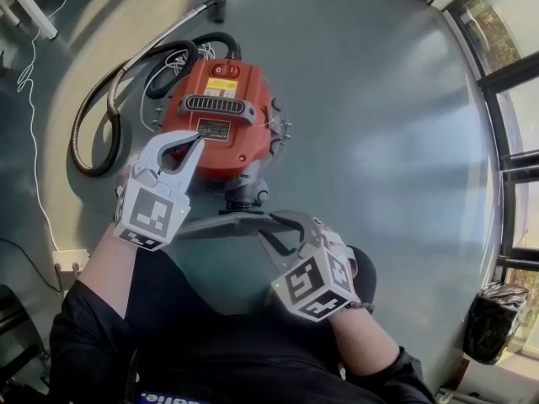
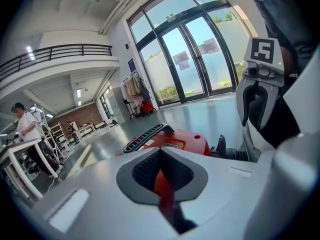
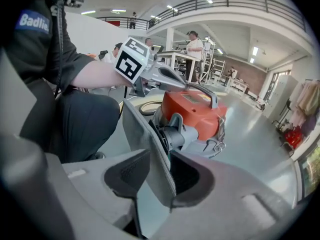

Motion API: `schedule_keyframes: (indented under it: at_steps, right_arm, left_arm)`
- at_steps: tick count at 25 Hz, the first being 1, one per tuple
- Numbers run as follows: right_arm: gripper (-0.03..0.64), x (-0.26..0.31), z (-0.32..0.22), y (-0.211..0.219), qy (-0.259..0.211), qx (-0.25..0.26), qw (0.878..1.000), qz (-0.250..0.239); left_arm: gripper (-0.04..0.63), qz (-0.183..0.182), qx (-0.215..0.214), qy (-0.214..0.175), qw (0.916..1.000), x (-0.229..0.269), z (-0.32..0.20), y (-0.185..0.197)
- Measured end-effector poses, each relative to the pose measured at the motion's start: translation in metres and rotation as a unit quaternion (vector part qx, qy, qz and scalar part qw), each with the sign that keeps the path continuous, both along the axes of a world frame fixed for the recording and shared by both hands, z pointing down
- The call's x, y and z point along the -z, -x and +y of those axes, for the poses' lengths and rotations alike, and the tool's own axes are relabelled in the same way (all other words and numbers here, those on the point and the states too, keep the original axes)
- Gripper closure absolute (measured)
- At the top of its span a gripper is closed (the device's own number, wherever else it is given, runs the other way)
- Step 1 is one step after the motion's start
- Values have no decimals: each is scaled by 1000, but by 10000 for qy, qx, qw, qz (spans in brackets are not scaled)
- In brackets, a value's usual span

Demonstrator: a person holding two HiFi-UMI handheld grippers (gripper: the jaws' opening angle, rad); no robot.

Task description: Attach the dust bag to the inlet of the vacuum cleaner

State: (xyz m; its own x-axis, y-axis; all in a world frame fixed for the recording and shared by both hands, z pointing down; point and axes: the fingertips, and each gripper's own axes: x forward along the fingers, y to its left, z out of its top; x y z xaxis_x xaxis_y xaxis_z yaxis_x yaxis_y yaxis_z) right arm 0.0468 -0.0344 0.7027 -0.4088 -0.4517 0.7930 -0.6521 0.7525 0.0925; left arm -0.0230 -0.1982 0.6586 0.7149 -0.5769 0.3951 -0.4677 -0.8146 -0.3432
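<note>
Dust bag (image 3: 146, 134) stands loose between wide right tongs (image 3: 159, 175); left tongs (image 2: 161, 170) closed, over vacuum cleaner (image 1: 251, 131).

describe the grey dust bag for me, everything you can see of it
The dust bag shows as a flat grey panel that looks like felt-like fabric. It stands upright and is seen nearly edge-on. Its far face lies against the grey inlet low on the orange vacuum cleaner, with a dark ring at the joint; whether it is fully seated cannot be told. Its near edge stands between the open jaws of the right hand-held gripper, close to one pad.
</note>
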Motion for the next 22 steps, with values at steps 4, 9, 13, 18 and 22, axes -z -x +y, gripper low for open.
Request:
schedule_keyframes:
  at_steps: [4, 9, 13, 18, 22]
  right_arm:
    - [503, 16, 2, 1, -87, -8, 9998, -157]
    - [531, 35, -5, 3, -331, -25, 9987, -391]
    - [548, 53, -18, 2, -555, -118, 9974, -447]
    - [603, 72, -26, 3, -982, -71, 9947, -300]
    - [612, 95, -24, -2, -847, -205, 9958, -292]
  left_arm:
    - [581, 5, -50, 52, 10000, 1, 2, -2]
    - [580, 73, -42, 122, 9999, 7, 5, -3]
    - [580, 124, -50, 156, 9998, 17, 11, -2]
    - [580, 251, 153, 313, 9991, 33, 13, 1]
    - [581, 230, 187, 544, 9981, 53, 23, -2]
